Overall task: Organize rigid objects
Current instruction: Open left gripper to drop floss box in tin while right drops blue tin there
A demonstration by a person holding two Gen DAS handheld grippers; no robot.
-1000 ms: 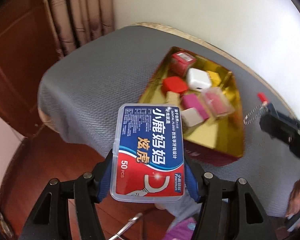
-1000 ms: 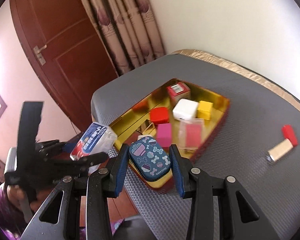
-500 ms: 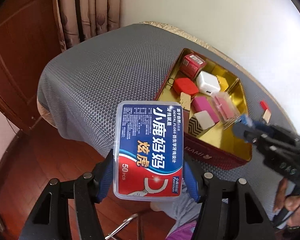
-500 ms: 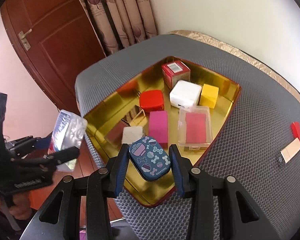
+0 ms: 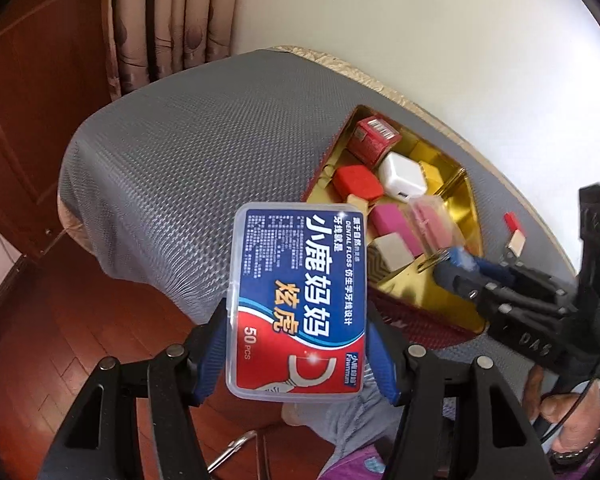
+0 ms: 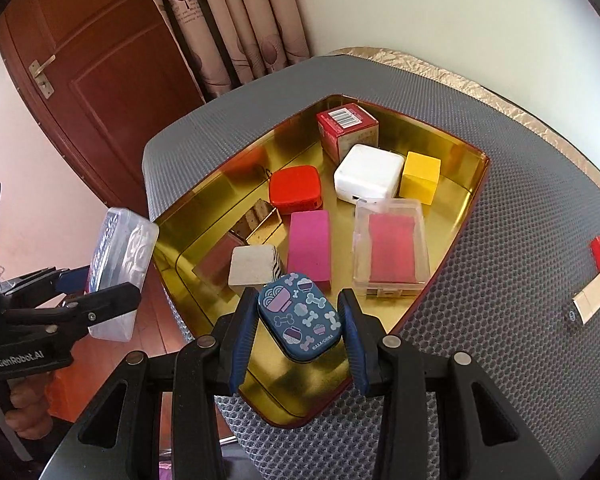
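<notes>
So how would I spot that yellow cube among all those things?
Find the gold tray on the grey table. At its far end, right of the white charger, sits the yellow cube, the tray's only yellow item.

A table covered by a grey textured mat (image 6: 520,208) is carrying a gold-lined tin tray (image 6: 474,200), with a red-and-cream stick (image 6: 596,280) lying apart beside it.
</notes>
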